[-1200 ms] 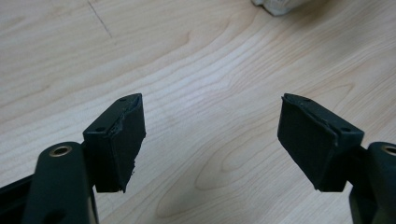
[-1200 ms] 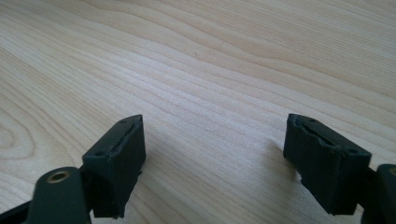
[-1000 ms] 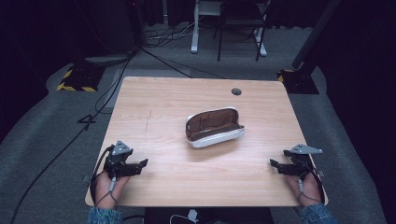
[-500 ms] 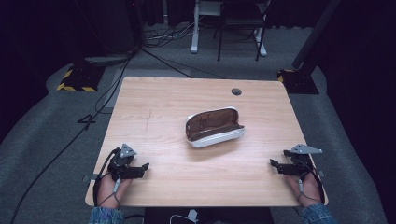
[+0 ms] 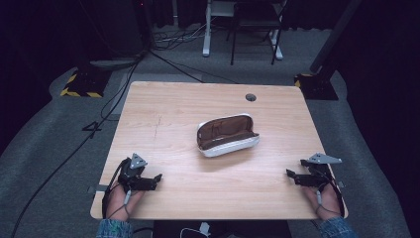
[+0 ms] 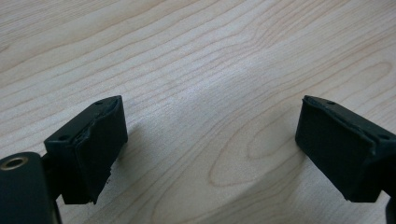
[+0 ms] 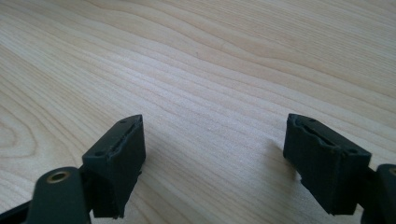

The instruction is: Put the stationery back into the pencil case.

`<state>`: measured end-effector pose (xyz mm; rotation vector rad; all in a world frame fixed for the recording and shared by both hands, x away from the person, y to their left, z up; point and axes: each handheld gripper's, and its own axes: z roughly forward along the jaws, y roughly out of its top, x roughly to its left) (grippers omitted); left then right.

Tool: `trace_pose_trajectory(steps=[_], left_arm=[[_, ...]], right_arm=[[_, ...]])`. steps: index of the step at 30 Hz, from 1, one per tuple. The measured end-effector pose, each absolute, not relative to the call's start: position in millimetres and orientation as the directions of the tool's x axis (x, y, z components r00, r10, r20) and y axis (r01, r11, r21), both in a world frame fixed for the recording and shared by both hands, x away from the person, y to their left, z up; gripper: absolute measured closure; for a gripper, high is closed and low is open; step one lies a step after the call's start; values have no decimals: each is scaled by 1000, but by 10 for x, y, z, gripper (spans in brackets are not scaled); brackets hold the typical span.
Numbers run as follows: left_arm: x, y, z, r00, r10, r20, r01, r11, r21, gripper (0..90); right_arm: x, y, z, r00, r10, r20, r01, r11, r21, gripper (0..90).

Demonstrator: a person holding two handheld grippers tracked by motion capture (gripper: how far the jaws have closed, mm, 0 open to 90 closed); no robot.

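Meanwhile I rest the left gripper point(image 5: 157, 178) and right gripper point(image 5: 289, 173) on the table's point(image 5: 198, 104) near corners, jaws spread wide around bare wood, likely staged for the open glasses case point(image 5: 227, 135) lying untouched mid-table, well apart from both.

a dim lab or studio: black curtains, floor cables point(image 5: 163, 42), hazard-striped stand base point(image 5: 79, 84), wooden table point(image 5: 168, 114)

One overhead; two near tabletop point(image 5: 163, 114)
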<state>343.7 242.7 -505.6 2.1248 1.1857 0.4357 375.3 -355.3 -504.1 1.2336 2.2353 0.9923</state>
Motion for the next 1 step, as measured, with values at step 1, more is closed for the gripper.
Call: trace_pose_trajectory(steps=[1], left_arm=[[3436,2427,-5057,534,845,-28,626,-373,685,95]], right_arm=[[3753,-3554,-5041,-531,847,-7,563,359,744,214]])
